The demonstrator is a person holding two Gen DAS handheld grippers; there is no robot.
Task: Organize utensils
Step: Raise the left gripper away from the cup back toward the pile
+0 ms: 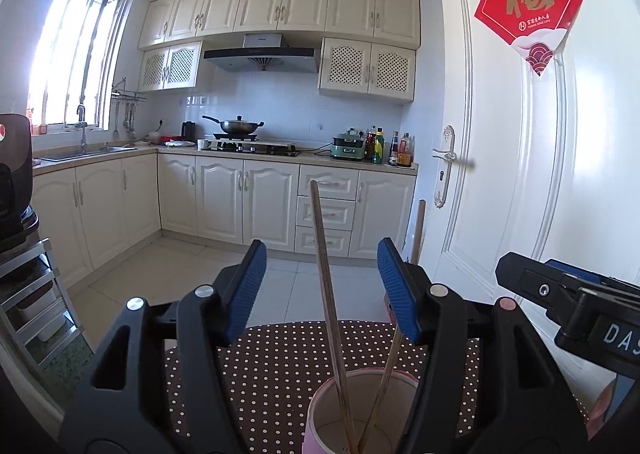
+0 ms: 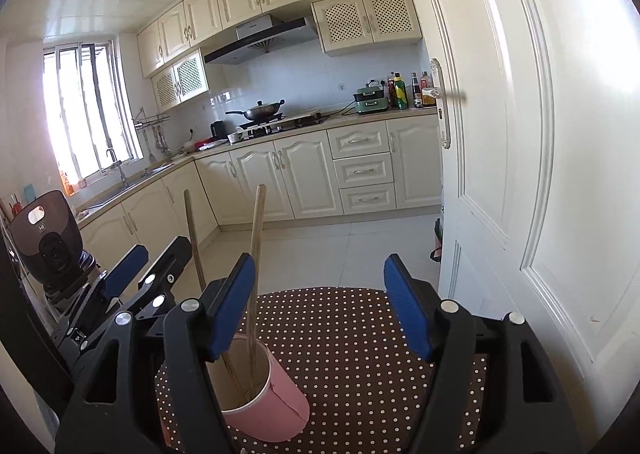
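From the left wrist, the left tool [image 1: 322, 286] is hanging with its jaws wide and holding nothing, while the pink cup [image 1: 362, 410] is sitting at six o'clock on the polka-dot worktop [image 1: 280, 366], two chopsticks [image 1: 325, 254] leaning up out of it between the pads. From the right wrist, the right tool [image 2: 320, 302] is gaping wide and empty, with the cup [image 2: 264, 394] sitting at seven o'clock beside its left pad and the chopsticks [image 2: 256, 238] standing in it.
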